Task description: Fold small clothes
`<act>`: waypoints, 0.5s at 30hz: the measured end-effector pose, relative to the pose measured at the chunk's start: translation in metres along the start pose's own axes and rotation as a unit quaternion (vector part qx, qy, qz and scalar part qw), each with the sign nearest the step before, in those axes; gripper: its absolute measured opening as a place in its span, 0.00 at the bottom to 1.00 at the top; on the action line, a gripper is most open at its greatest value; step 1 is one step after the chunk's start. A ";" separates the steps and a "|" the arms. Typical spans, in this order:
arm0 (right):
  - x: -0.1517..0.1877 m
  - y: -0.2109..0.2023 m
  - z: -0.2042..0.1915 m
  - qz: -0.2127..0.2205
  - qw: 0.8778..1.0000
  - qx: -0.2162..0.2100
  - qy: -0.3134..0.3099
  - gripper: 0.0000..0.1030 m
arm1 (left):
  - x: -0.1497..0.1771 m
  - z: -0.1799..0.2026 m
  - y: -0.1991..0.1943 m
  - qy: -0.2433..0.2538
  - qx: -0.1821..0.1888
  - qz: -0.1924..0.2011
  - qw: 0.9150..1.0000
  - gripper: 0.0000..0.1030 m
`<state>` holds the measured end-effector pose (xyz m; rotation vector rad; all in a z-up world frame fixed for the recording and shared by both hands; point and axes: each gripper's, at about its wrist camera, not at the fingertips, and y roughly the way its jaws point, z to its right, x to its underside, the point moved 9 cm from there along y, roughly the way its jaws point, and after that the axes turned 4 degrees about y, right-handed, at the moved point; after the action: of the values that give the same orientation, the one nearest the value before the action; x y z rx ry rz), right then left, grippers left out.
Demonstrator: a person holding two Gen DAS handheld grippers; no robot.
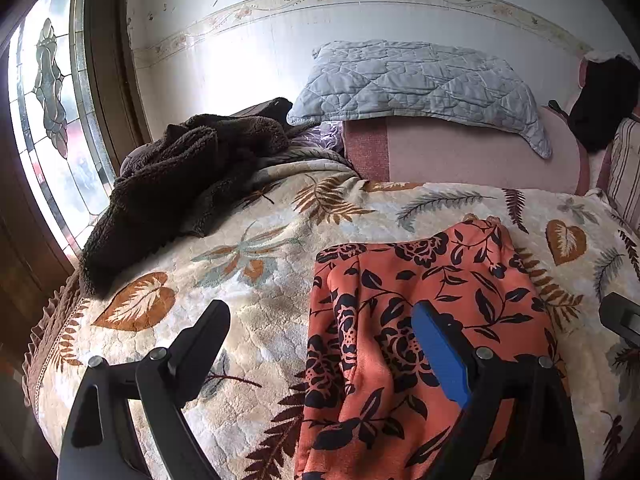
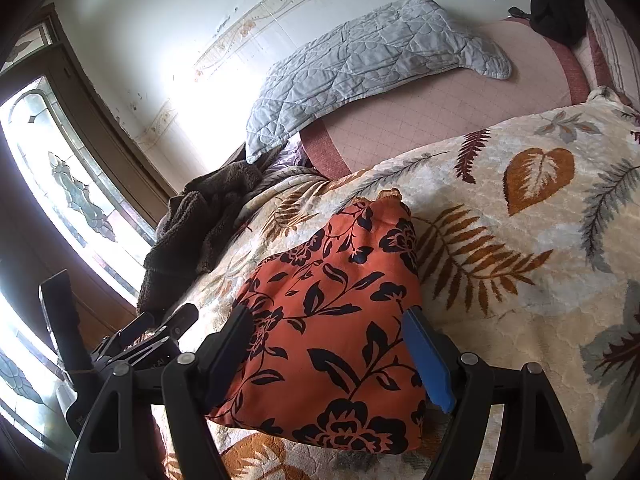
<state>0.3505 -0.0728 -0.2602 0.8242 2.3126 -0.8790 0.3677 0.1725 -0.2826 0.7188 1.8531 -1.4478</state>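
Orange garment (image 2: pixel 336 320) lies folded on the leafy blanket (image 2: pixel 520 240). Left gripper (image 1: pixel 320 320) spread wide above it, empty. Right gripper (image 2: pixel 328 332) spread wide too, clasping nothing.

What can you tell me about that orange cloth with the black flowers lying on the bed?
The orange garment is thin, soft-looking fabric printed with black roses, leaves and vines. It lies flat on the cream leaf-patterned blanket, apparently folded into a compact, roughly rectangular bundle with a few creases, and a small plain orange edge shows at its far end. Both grippers, the left gripper and the right gripper, hover open at its near end; no pad presses on it.
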 end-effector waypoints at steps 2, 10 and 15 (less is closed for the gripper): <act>0.000 0.000 0.000 0.000 1.000 0.000 0.000 0.77 | 0.000 0.000 0.000 0.001 -0.001 -0.001 1.000 0.90; 0.002 0.001 0.000 -0.004 1.000 -0.002 -0.002 0.77 | 0.001 0.001 0.001 0.002 -0.002 -0.003 1.000 0.90; 0.002 0.002 0.001 -0.004 1.000 -0.002 -0.001 0.77 | 0.002 0.001 0.003 0.002 -0.002 -0.004 1.000 0.90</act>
<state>0.3508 -0.0718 -0.2623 0.8118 2.3162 -0.8795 0.3690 0.1723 -0.2865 0.7118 1.8640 -1.4482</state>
